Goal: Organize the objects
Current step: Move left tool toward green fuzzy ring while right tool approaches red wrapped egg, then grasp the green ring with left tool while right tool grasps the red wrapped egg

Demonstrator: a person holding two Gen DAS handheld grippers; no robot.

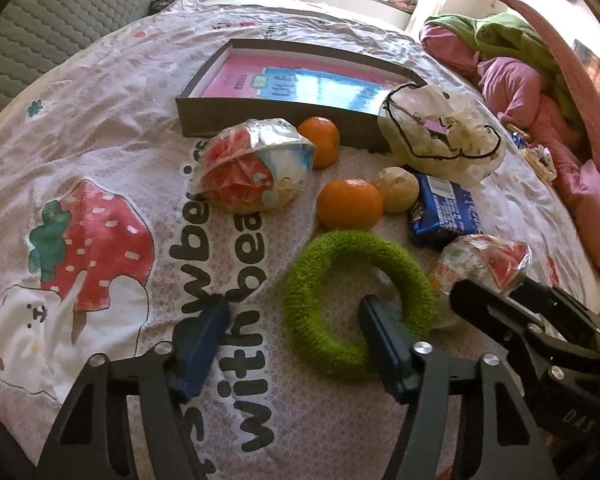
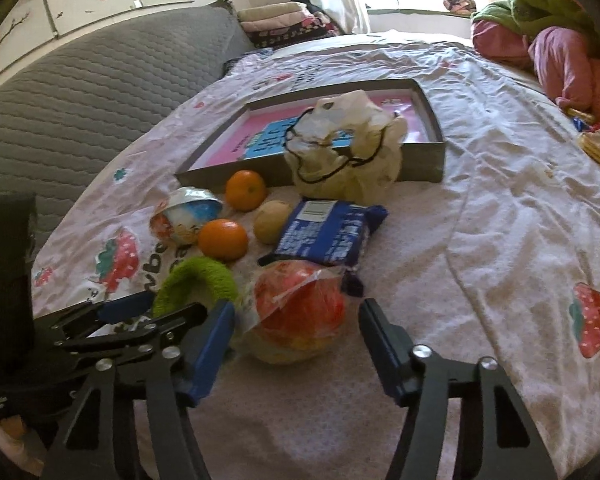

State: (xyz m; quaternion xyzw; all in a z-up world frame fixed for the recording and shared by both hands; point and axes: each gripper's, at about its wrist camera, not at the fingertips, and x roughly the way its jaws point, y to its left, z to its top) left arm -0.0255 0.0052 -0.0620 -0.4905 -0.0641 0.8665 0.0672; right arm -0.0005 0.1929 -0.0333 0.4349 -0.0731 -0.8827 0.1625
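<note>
On the bed sheet lie a green fuzzy ring (image 1: 356, 304), two oranges (image 1: 350, 204) (image 1: 320, 140), a brown round fruit (image 1: 396, 190), a blue snack pack (image 1: 444, 210), two wrapped snack bags (image 1: 252, 166) (image 1: 480, 266), and a crumpled plastic bag (image 1: 440, 132) leaning on a shallow grey box (image 1: 276, 118). My left gripper (image 1: 294, 338) is open, its right finger inside the ring. My right gripper (image 2: 296, 346) is open around the red wrapped bag (image 2: 300, 316). The ring also shows in the right wrist view (image 2: 198, 284).
A pile of pink and green bedding (image 1: 512, 60) lies at the right side of the bed. A grey quilted headboard (image 2: 80, 100) stands at the left. Folded blankets (image 2: 284, 20) are stacked by the window.
</note>
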